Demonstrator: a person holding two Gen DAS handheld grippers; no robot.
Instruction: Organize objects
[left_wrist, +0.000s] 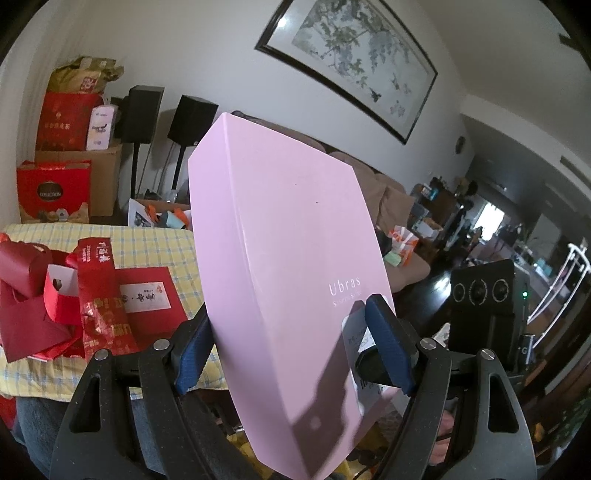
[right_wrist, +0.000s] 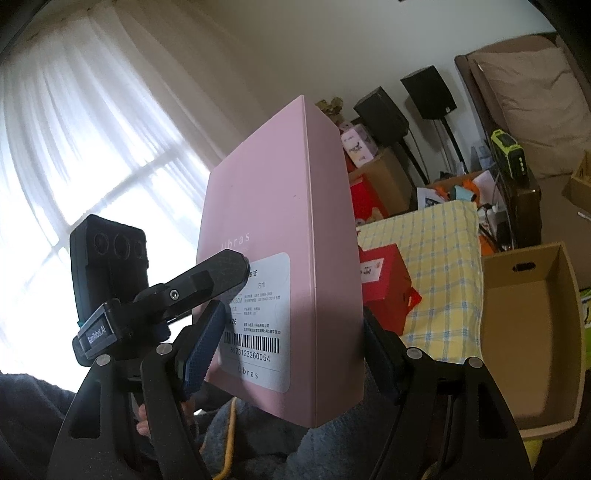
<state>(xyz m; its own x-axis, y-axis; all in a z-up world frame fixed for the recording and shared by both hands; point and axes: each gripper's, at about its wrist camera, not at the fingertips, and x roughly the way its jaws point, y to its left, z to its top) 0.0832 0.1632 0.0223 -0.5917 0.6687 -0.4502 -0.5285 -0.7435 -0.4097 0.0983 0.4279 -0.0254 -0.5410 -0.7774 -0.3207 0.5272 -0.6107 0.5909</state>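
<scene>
A flat pink box marked "Ubras" (left_wrist: 288, 258) is held upright in the air, above a person's lap. My left gripper (left_wrist: 291, 354) is shut on its lower end, one blue pad on each broad face. My right gripper (right_wrist: 291, 354) is also shut on the same pink box (right_wrist: 295, 229), gripping near the white barcode label (right_wrist: 258, 325). The left gripper's finger (right_wrist: 207, 280) shows in the right wrist view, pressed on the labelled face. The right gripper's camera body (left_wrist: 480, 295) shows in the left wrist view.
A yellow checked cloth (left_wrist: 155, 243) covers a table with several red boxes and bags (left_wrist: 88, 295). An open cardboard box (right_wrist: 532, 332) stands right of the table (right_wrist: 436, 258). Black speakers (left_wrist: 192, 118), stacked cartons (left_wrist: 74, 147) and a sofa (left_wrist: 391, 199) lie behind.
</scene>
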